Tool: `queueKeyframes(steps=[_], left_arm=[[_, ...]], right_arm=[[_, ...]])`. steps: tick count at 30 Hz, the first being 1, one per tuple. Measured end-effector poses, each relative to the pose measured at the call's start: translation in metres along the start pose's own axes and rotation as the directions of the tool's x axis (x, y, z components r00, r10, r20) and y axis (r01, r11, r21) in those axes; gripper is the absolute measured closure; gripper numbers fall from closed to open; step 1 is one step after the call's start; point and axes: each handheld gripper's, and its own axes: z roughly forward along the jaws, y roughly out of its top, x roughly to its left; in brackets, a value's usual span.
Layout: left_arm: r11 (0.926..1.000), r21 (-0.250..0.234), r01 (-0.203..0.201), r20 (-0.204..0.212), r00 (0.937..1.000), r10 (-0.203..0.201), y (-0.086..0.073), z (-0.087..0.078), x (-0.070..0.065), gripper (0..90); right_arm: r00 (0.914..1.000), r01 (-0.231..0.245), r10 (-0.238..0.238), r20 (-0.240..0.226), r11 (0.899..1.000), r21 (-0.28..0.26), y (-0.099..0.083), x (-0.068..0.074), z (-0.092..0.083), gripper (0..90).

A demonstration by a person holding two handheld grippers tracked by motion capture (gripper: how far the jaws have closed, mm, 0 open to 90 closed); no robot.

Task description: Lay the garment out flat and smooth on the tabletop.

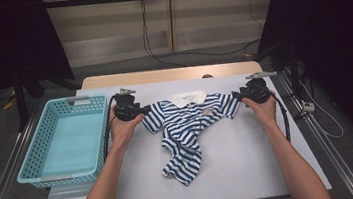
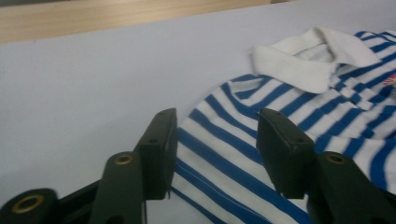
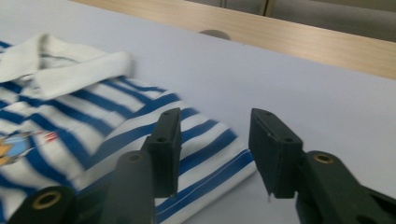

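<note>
Both claws are sitting released right now: the left claw is hovering over the left sleeve of the striped polo shirt and the right claw over the right sleeve end, nothing pinched. Beyond them the shirt's top is lying spread out on the counter with its white collar flat. The bottom half is looking bunched up and the teal basket off to the left claw's side is sitting empty, so I'm guessing folding and binning are both waiting.

A small blue-and-white striped polo shirt of soft knit fabric lies on the white tabletop, near the far edge and about midway across; its white collar points away from the person; both short sleeves are spread outward, flat on the surface; a small printed emblem sits on the chest; the lower body is bunched and twisted, trailing toward the near side in a crumpled fold.
</note>
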Motion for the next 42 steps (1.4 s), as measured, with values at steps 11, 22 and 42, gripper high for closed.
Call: queueKeyframes(steps=[11, 22, 42], left_arm=[[0.9934, -0.112, -0.023, 0.081, 0.9962, 0.032, -0.023, -0.032, -0.054, 14.2], [0.9875, -0.135, -0.081, 0.091, 0.9914, 0.094, -0.044, -0.062, -0.081, 5.3], [0.9747, -0.172, -0.143, 0.202, 0.9633, 0.177, -0.085, -0.09, -0.118, 11.9]], right_arm=[[0.9903, 0.027, -0.038, -0.134, 0.996, -0.081, -0.019, 0.041, -0.043, 33.0], [0.9777, -0.008, -0.028, -0.208, 0.985, -0.173, -0.04, 0.075, -0.076, 20.4], [0.9769, 0.042, -0.091, -0.193, 0.968, -0.247, -0.084, 0.11, -0.114, 10.6]])
